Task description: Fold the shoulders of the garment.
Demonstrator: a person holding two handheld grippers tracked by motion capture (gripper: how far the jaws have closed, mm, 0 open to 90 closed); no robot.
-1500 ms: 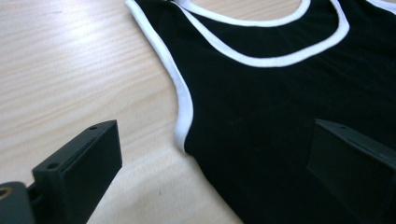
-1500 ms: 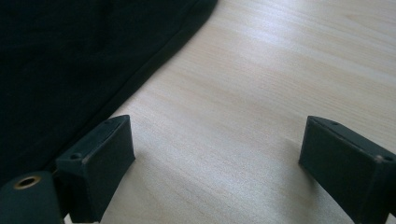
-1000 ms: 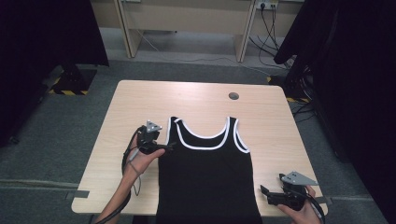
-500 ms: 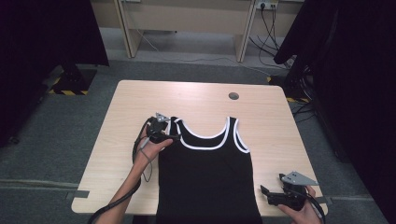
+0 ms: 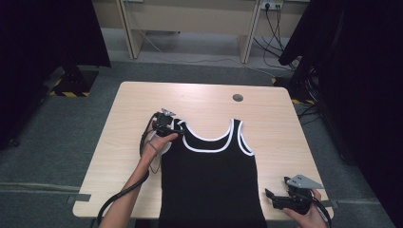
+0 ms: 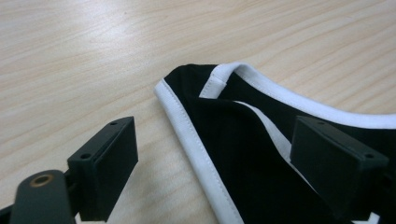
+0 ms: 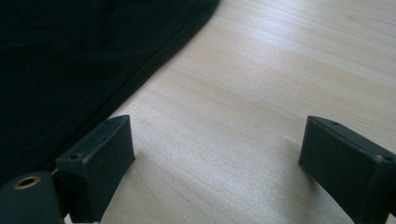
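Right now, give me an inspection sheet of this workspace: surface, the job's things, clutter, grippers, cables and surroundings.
Surface: light wooden table, with a round grommet hole near its far edge.
Job's things: black tank top with white trim lies flat, neck toward the far edge, hem at the near edge.
Clutter: nothing seen.
Grippers: left gripper is open at the shoulder strap, which lies between its jaws unpinched; the jaws have just been closing. Right gripper is open over bare wood beside the top's lower side edge.
Cables: one trails from the left gripper along the forearm; more hang by the wall socket.
Surroundings: grey floor, black curtains on both sides.
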